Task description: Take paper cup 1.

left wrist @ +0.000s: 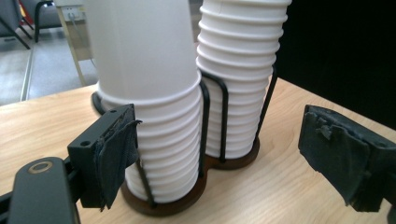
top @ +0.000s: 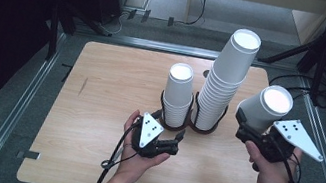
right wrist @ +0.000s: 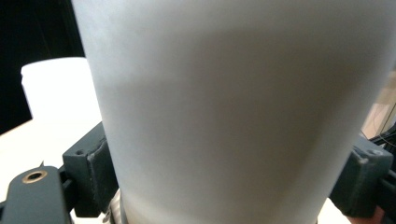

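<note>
jaws of the right gripper (top: 246, 122) clench a white cup (top: 265, 107); left gripper (top: 178, 140) jaws released.

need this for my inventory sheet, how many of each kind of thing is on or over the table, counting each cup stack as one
stacks of white paper cups: 2 (shorter stack, taller stack)
single white cup held in the right gripper: 1
double wire cup holder: 1
hand-held grippers: 2 (the other is the left gripper)
total: 6

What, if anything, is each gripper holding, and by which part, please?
The right gripper holds a white paper cup by its side wall; the left gripper holds nothing.
</note>
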Demonstrator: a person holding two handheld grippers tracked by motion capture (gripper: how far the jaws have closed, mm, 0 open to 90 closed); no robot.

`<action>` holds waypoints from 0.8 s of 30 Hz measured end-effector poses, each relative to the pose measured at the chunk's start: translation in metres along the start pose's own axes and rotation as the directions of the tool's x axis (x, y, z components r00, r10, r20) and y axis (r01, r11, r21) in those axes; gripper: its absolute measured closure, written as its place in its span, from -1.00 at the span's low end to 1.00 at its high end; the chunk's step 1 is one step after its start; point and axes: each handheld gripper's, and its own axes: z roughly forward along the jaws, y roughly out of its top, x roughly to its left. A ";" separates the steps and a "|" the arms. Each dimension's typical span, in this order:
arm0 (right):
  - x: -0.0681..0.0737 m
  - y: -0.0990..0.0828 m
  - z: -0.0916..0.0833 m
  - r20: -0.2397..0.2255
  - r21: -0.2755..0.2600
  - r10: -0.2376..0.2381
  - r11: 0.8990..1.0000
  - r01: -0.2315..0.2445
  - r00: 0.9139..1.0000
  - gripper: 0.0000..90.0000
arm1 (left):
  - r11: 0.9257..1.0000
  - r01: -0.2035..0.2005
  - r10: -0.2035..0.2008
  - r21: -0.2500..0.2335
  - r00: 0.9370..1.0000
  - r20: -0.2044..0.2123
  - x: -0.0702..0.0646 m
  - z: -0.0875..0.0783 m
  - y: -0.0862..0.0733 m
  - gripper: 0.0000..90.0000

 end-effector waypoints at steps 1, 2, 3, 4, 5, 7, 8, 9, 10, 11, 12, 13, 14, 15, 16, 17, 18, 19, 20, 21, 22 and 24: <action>0.002 -0.004 0.000 -0.003 0.005 -0.004 1.000 0.004 1.000 -0.71 | 1.000 0.003 -0.003 0.001 1.000 -0.001 0.002 -0.002 -0.002 -0.74; 0.004 -0.008 0.001 -0.004 0.011 -0.007 1.000 0.007 1.000 -0.71 | 1.000 0.013 -0.013 0.004 1.000 -0.002 0.004 -0.005 -0.005 -0.74; 0.007 -0.017 0.002 0.002 0.026 -0.020 0.999 0.020 1.000 -0.71 | 1.000 0.024 -0.024 0.013 1.000 0.001 0.006 -0.008 -0.008 -0.75; 0.007 -0.020 0.002 0.004 0.029 -0.028 0.999 0.028 1.000 -0.71 | 1.000 0.025 -0.025 0.016 1.000 0.002 0.007 -0.009 -0.010 -0.76; 0.008 -0.023 0.003 0.010 0.034 -0.031 0.999 0.031 0.999 -0.71 | 0.999 0.025 -0.025 0.024 1.000 0.004 0.007 -0.012 -0.013 -0.76; 0.010 -0.032 0.004 0.013 0.050 -0.040 0.998 0.040 0.999 -0.71 | 0.999 0.021 -0.022 0.031 1.000 0.017 0.007 -0.016 -0.016 -0.77; 0.010 -0.036 0.005 0.015 0.058 -0.041 0.998 0.040 0.999 -0.71 | 0.999 0.017 -0.018 0.033 0.999 0.030 0.007 -0.018 -0.017 -0.78; 0.010 -0.039 0.005 0.013 0.061 -0.044 0.997 0.043 0.999 -0.71 | 0.999 0.014 -0.015 0.033 0.999 0.045 0.007 -0.020 -0.019 -0.78; 0.010 -0.042 0.006 0.015 0.063 -0.047 0.997 0.046 0.999 -0.71 | 0.999 0.017 -0.018 0.033 0.998 0.055 0.008 -0.020 -0.019 -0.78; 0.010 -0.045 0.006 0.015 0.065 -0.047 0.997 0.046 0.999 -0.71 | 0.999 0.020 -0.022 0.037 0.998 0.063 0.009 -0.021 -0.020 -0.78; 0.010 -0.048 0.008 0.016 0.072 -0.046 0.996 0.044 0.999 -0.71 | 0.999 0.018 -0.021 0.041 0.997 0.068 0.009 -0.021 -0.020 -0.79; 0.011 -0.051 0.009 0.022 0.083 -0.054 0.995 0.053 0.998 -0.71 | 0.999 0.016 -0.019 0.044 0.997 0.070 0.010 -0.022 -0.020 -0.80; 0.012 -0.054 0.011 0.025 0.100 -0.065 0.993 0.063 0.998 -0.71 | 0.999 0.020 -0.023 0.043 0.997 0.072 0.011 -0.022 -0.020 -0.80; 0.012 -0.055 0.011 0.027 0.101 -0.075 0.992 0.072 0.997 -0.71 | 0.999 0.025 -0.028 0.042 0.997 0.078 0.012 -0.023 -0.020 -0.80; 0.014 -0.058 0.011 0.028 0.100 -0.087 0.991 0.084 0.996 -0.71 | 0.999 0.025 -0.028 0.039 0.996 0.079 0.012 -0.024 -0.020 -0.81; 0.014 -0.060 0.011 0.026 0.101 -0.096 0.991 0.093 0.995 -0.71 | 0.999 0.020 -0.023 0.037 0.997 0.080 0.012 -0.024 -0.020 -0.81; 0.016 -0.062 0.011 0.028 0.104 -0.112 0.989 0.109 0.993 -0.71 | 0.999 0.012 -0.015 0.036 0.996 0.085 0.012 -0.024 -0.021 -0.81; 0.018 -0.066 0.013 0.030 0.109 -0.142 0.984 0.138 0.989 -0.71 | 0.999 0.006 -0.009 0.040 0.996 0.091 0.012 -0.024 -0.022 -0.82; 0.019 -0.070 0.014 0.029 0.118 -0.161 0.981 0.156 0.987 -0.71 | 0.999 -0.001 -0.003 0.044 0.995 0.096 0.012 -0.024 -0.023 -0.84; 0.020 -0.072 0.015 0.028 0.125 -0.174 0.978 0.170 0.984 -0.71 | 0.999 0.002 -0.007 0.049 0.994 0.111 0.013 -0.024 -0.024 -0.85; 0.022 -0.076 0.016 0.024 0.133 -0.183 0.975 0.178 0.983 -0.71 | 0.999 0.004 -0.010 0.051 0.993 0.117 0.014 -0.024 -0.025 -0.85; 0.025 -0.080 0.019 0.022 0.145 -0.200 0.970 0.195 0.980 -0.71 | 0.998 0.007 -0.013 0.057 0.993 0.119 0.017 -0.024 -0.027 -0.89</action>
